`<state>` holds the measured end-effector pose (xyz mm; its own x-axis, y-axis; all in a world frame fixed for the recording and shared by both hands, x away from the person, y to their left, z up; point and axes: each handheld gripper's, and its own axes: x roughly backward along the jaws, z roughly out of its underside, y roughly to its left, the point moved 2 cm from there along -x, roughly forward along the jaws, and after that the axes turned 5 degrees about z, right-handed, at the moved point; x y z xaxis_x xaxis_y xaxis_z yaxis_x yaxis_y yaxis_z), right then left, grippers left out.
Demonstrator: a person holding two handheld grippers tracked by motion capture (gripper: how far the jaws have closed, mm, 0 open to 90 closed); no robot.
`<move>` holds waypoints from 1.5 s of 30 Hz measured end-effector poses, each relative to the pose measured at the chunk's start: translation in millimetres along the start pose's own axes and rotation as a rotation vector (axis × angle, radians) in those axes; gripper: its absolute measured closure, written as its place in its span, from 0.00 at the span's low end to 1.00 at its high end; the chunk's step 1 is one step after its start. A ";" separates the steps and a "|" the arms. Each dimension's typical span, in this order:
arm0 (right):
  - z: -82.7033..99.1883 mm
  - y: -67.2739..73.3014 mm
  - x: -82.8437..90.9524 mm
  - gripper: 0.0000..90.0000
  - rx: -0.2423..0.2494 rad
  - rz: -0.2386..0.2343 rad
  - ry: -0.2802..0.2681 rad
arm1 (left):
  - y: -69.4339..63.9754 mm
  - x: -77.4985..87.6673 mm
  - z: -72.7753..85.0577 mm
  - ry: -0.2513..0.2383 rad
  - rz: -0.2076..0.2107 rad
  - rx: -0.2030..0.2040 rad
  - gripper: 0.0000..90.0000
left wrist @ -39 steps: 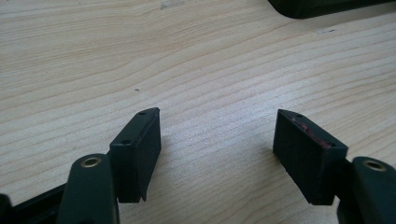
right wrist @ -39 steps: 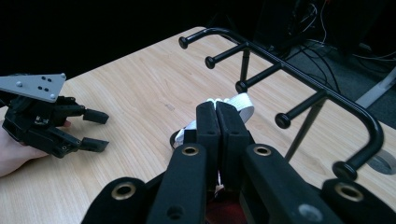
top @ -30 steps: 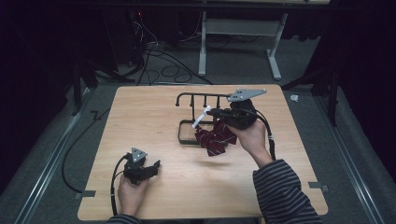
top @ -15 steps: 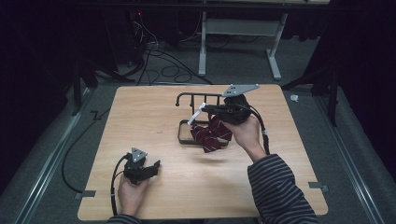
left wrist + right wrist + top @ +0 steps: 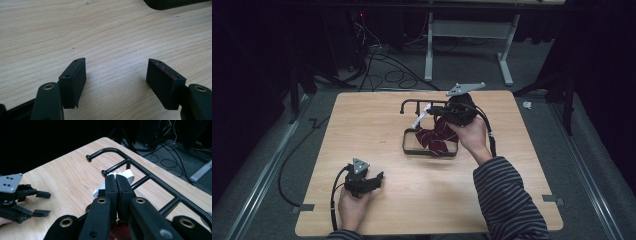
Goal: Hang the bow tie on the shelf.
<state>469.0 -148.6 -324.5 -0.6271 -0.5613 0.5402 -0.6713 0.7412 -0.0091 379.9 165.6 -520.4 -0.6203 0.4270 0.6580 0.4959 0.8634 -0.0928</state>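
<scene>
Compared with one second ago, the right gripper (image 5: 432,111) has moved a little toward the far edge of the table (image 5: 377,200) and to the left in the high view, and the dark red cloth (image 5: 435,140) with its white strip (image 5: 420,118) has moved with it; the left gripper (image 5: 379,176) has stayed where it was.

Nearest to the person, the left gripper rests low over the wood at the near left part of the table, held by the left hand (image 5: 352,207). In the left gripper view its two jaws stand wide apart, with bare wood between them and nothing held.

Further away, near the middle of the table, the right hand (image 5: 469,135) holds the right gripper above the black wire rack (image 5: 409,150). In the right gripper view the jaws are pressed together, and the white strip (image 5: 126,175) comes out just beyond their tips, so the jaws are clamped on it. The red cloth hangs below the gripper, over the flat base frame of the rack; I cannot tell whether it touches the base.

Behind the gripper, the upright part of the rack (image 5: 140,167) rises with its curved black bars. The same view shows the left gripper (image 5: 46,203) far off on the left side.
</scene>
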 end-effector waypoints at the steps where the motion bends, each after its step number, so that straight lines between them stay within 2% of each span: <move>1: -0.5 -1.5 -1.0 1.00 0.001 0.005 0.001 | 0.0 0.0 0.0 0.000 0.000 0.000 0.36; 12: -6.2 -12.6 -6.9 1.00 -0.022 0.041 0.005 | 0.0 0.0 0.0 0.000 -0.001 -0.001 0.36; 26: -6.8 -16.6 -19.3 1.00 -0.026 0.067 0.027 | 0.3 0.2 0.0 0.002 0.001 -0.001 0.36; 34: -5.4 -23.8 -21.7 1.00 -0.055 0.089 0.031 | 0.0 0.0 0.0 -0.001 0.000 0.000 0.36; 41: -3.4 -22.9 -25.2 0.93 -0.056 0.098 0.055 | 0.2 0.2 0.0 0.002 0.001 -0.001 0.36; 45: -4.5 -19.2 -22.7 0.89 -0.045 0.109 0.046 | 0.0 0.0 0.0 0.000 0.000 0.000 0.36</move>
<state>497.9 -148.5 -332.8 -0.6755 -0.4601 0.5762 -0.5813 0.8130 -0.0324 379.9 165.7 -520.4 -0.6201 0.4273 0.6579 0.4962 0.8632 -0.0929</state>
